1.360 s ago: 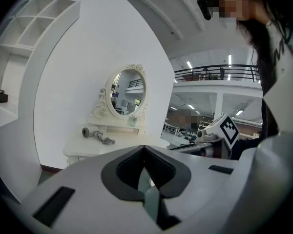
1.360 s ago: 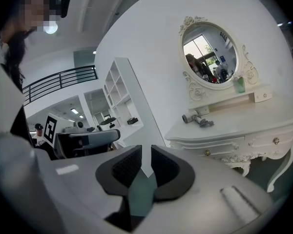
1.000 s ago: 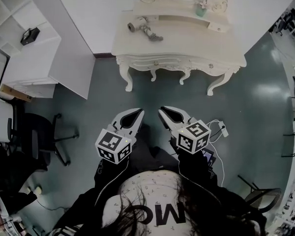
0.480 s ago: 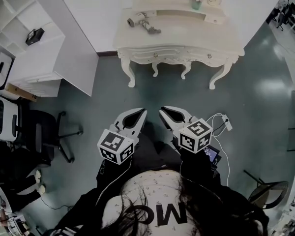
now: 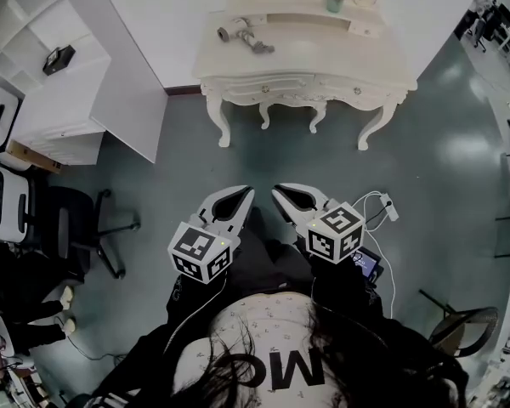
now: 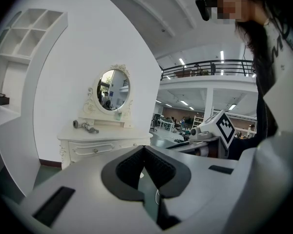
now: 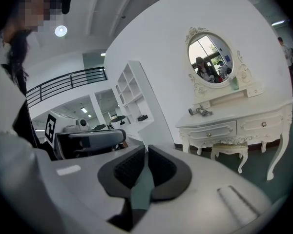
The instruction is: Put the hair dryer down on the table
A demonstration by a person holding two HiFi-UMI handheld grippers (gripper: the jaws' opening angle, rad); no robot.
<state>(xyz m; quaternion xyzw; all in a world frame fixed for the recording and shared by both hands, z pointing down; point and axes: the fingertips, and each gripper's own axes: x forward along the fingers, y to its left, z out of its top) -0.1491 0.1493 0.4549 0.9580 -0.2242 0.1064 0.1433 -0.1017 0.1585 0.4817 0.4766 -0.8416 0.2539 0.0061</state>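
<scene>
Pressed together at the left claw (image 5: 247,193), tip against tip in the left gripper view, with nothing pinched. Likewise closed tight at the right claw (image 5: 277,191), also empty. Held side by side low over the green floor (image 5: 178,160), just ahead of the person's lap, both aimed toward the white dressing surface (image 5: 331,58). Well apart from that surface, with floor between. Lying on the surface's left part, touched by neither claw: the hair dryer (image 5: 242,37). Behind it, an oval mirror (image 6: 113,89) in a carved frame. Off to the left, white shelving (image 5: 34,15) and a dark office chair (image 5: 72,228). Beside the right claw, a white cable (image 5: 382,206) on the floor.
</scene>
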